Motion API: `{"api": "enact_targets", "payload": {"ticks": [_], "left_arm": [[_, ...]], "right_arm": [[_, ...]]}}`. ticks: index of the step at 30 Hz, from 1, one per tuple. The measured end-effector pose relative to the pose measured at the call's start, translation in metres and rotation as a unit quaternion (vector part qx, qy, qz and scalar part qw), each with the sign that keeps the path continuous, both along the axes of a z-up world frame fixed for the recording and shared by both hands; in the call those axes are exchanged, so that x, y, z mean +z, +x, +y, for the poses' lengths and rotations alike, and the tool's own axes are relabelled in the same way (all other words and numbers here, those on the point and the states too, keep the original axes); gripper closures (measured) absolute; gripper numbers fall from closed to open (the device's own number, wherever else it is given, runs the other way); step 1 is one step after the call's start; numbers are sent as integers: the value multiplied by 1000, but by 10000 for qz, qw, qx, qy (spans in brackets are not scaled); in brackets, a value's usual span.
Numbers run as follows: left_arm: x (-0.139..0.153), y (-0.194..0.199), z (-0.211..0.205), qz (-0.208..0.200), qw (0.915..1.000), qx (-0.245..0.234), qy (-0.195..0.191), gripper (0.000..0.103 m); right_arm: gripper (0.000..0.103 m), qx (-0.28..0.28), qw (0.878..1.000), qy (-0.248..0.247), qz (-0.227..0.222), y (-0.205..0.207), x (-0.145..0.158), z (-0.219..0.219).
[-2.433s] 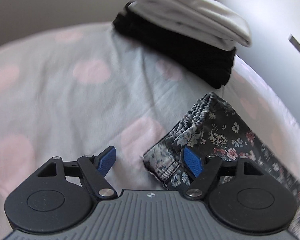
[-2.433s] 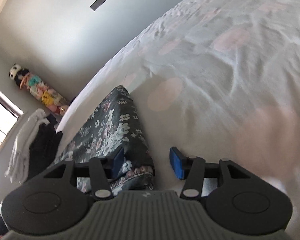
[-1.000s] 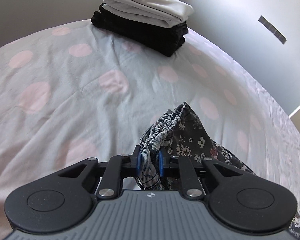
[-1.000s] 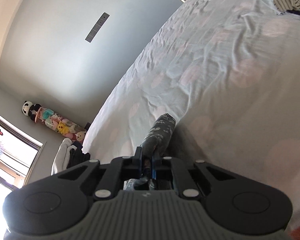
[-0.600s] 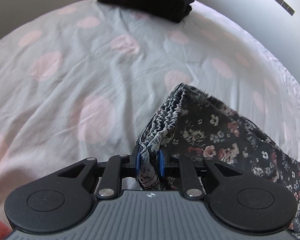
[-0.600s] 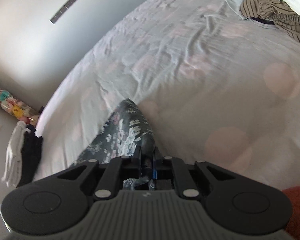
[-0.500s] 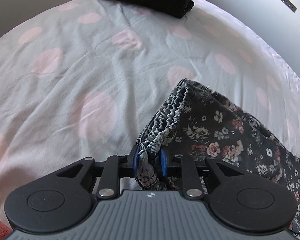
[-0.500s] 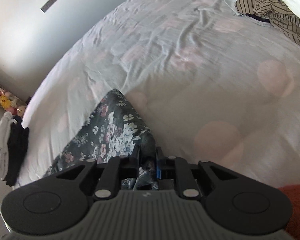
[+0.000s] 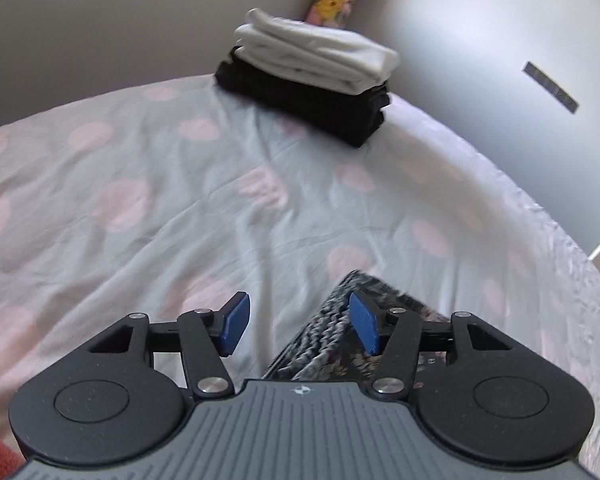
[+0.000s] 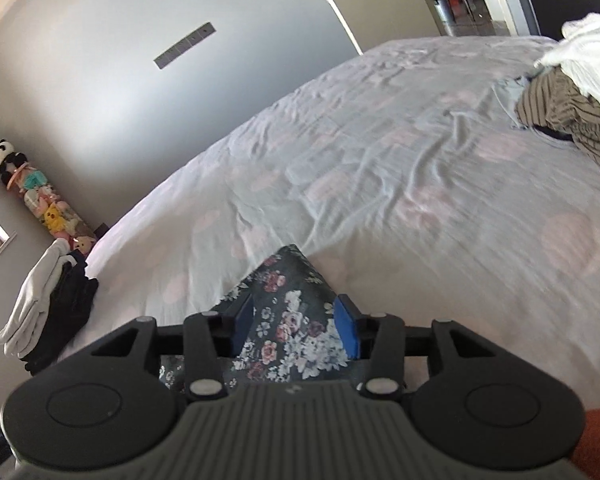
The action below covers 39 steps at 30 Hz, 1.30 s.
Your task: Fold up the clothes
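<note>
The left tool [image 9: 296, 326] has its blue pads spread apart, gripping nothing; the floral garment [image 9: 324, 336] lies on the bed [image 9: 140, 208] between them, nearer the pad at 3 o'clock, its gathered waistband showing. The right tool [image 10: 294, 326] is also spread wide, the garment's folded corner [image 10: 290, 276] pointing toward 12 o'clock between its pads; whether the pads touch the cloth is unclear. In the left view a stack [image 9: 312, 80] of folded white over black clothes sits at 12 o'clock, well apart from the garment. In the right view a heap of unfolded clothes [image 10: 568, 92] lies at 2 o'clock, and plush toys [image 10: 40, 200] stand by the wall at 9 o'clock.
</note>
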<state>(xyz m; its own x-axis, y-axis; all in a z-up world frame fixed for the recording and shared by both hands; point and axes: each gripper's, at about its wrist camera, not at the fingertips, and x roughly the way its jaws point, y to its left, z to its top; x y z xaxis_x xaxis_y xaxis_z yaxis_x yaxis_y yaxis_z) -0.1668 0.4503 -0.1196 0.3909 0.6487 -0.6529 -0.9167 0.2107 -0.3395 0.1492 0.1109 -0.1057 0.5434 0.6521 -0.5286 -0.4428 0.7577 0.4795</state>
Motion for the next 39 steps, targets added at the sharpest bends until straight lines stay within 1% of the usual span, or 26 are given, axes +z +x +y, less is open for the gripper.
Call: {"api": "enact_targets", "payload": {"ticks": [1, 3, 4, 6, 9, 11, 12, 14, 16, 17, 19, 21, 23, 24, 25, 27, 29, 31, 32, 34, 35, 39], "left_arm": [[0, 2, 2, -53, 9999, -94, 0, 39], [0, 6, 6, -167, 9995, -275, -26, 51], [-1, 10, 9, -196, 9991, -383, -32, 53], [-3, 19, 16, -241, 9976, -656, -10, 63], [-7, 35, 23, -231, 9943, -1030, 126, 67], [-12, 49, 27, -118, 9921, -1237, 177, 71], [-16, 56, 30, -24, 9910, -1330, 167, 75], [-27, 68, 33, 259, 9897, -1404, 131, 79], [-40, 75, 37, 514, 9882, -1440, 60, 84], [-46, 78, 40, 604, 9876, -1450, 12, 87], [-53, 81, 44, 709, 9869, -1450, -25, 87], [-61, 86, 48, 862, 9858, -1439, -48, 90], [-66, 88, 50, 975, 9849, -1431, -71, 93], [-66, 89, 51, 992, 9847, -1430, -81, 93], [-67, 89, 51, 1010, 9845, -1429, -90, 93], [-68, 90, 52, 1044, 9842, -1428, -109, 93], [-64, 88, 50, 1018, 9850, -1388, -98, 93], [-56, 87, 46, 959, 9863, -1342, -13, 93], [-52, 88, 43, 976, 9859, -1354, 111, 93], [-45, 93, 38, 1045, 9839, -1394, 392, 93], [-44, 96, 35, 1139, 9818, -1437, 497, 92], [-54, 109, 34, 1585, 9726, -1612, 543, 92]], "right_arm": [[54, 105, 9999, -43, -63, -1, 2, 4], [54, 279, 9994, -172, -94, 0, 2, 13], [53, 402, 9990, -199, -56, 2, 2, 17], [53, 692, 9974, -192, 51, 9, 1, 25], [55, 1118, 9928, -419, 41, 18, 1, 43], [65, 1355, 9890, -590, 17, 26, -4, 57], [68, 1425, 9878, -627, 66, 32, -8, 63], [79, 1506, 9864, -612, 228, 45, -17, 74], [82, 1485, 9861, -672, 334, 56, -29, 82], [82, 1390, 9868, -724, 403, 61, -35, 84], [83, 1137, 9884, -839, 558, 71, -49, 87], [90, 850, 9883, -932, 859, 82, -63, 86], [103, 685, 9868, -950, 1122, 92, -76, 84], [103, 610, 9857, -954, 1246, 97, -82, 82], [103, 590, 9855, -949, 1279, 100, -86, 82], [103, 605, 9861, -1099, 1092, 97, -83, 87], [103, 540, 9874, -1289, 741, 89, -74, 89], [100, 497, 9914, -1101, 500, 85, -64, 85], [97, 507, 9937, -905, 422, 86, -59, 82], [97, 540, 9959, -664, 286, 88, -53, 82], [97, 591, 9962, -594, 235, 90, -52, 86], [97, 819, 9954, -485, -74, 97, -52, 106]]}}
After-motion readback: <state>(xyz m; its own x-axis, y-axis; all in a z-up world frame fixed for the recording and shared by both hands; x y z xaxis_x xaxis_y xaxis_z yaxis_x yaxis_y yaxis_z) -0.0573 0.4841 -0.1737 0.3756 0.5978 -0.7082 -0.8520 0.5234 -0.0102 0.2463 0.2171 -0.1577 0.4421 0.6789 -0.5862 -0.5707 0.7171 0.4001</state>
